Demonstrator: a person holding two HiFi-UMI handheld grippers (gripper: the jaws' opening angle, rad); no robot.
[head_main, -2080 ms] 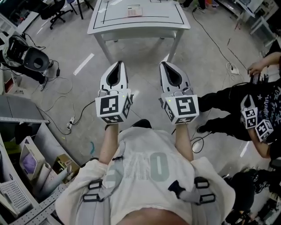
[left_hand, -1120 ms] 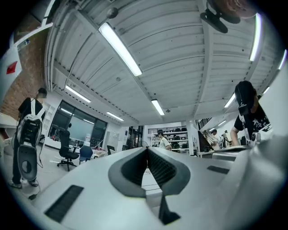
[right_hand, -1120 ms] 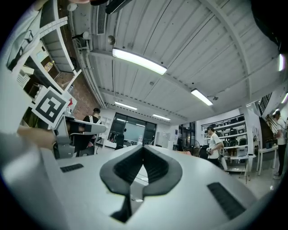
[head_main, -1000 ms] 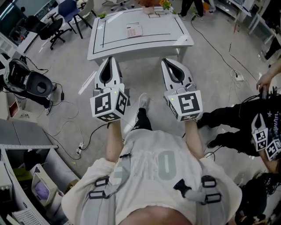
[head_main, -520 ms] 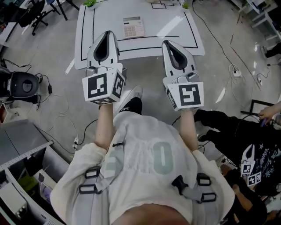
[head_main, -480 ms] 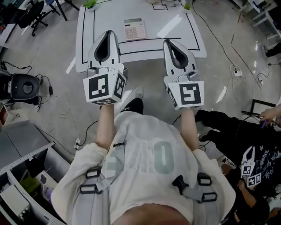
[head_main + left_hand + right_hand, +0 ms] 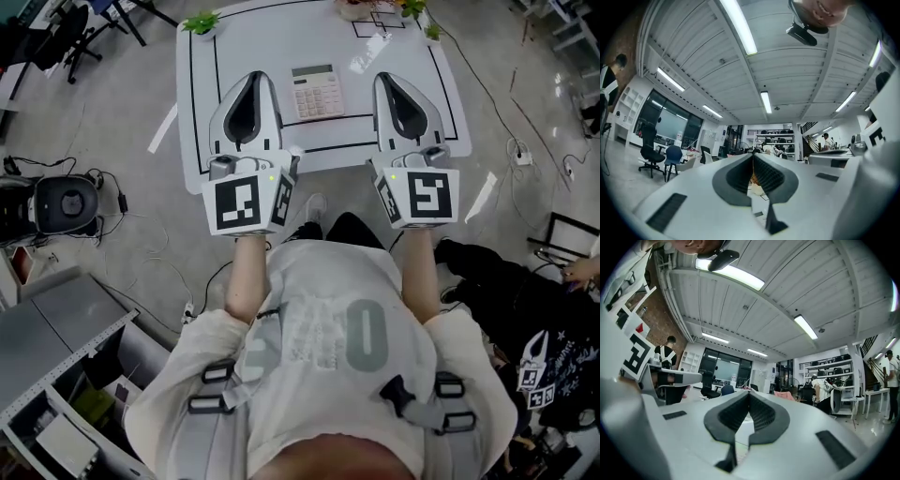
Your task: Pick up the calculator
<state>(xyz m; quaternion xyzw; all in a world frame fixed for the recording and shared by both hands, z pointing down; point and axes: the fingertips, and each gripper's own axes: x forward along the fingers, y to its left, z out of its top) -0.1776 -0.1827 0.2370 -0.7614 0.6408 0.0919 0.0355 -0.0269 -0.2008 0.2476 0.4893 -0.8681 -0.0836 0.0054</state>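
A pale calculator point(image 7: 317, 92) lies flat on the white table point(image 7: 206, 112), inside a black-lined rectangle near the front edge. My left gripper point(image 7: 252, 79) hovers over the table just left of the calculator, shut with nothing held. At about the same distance to its right, my right gripper point(image 7: 388, 79) is shut and empty as well. The left gripper view has the left gripper's point(image 7: 753, 157) dark pads pressed together, pointing across the room. The right gripper's point(image 7: 749, 395) pads likewise meet in the right gripper view. Neither gripper view shows the calculator.
Small green plants point(image 7: 201, 21) stand at the table's far corners. A seated person in black point(image 7: 525, 281) is on the floor at right. A round black device point(image 7: 67, 201) with cables lies at left, with shelving point(image 7: 56, 375) at the lower left.
The table and calculator have come much closer as I walked forward. Both grippers now reach over the table's front edge on either side of the calculator. The jaws stayed shut.
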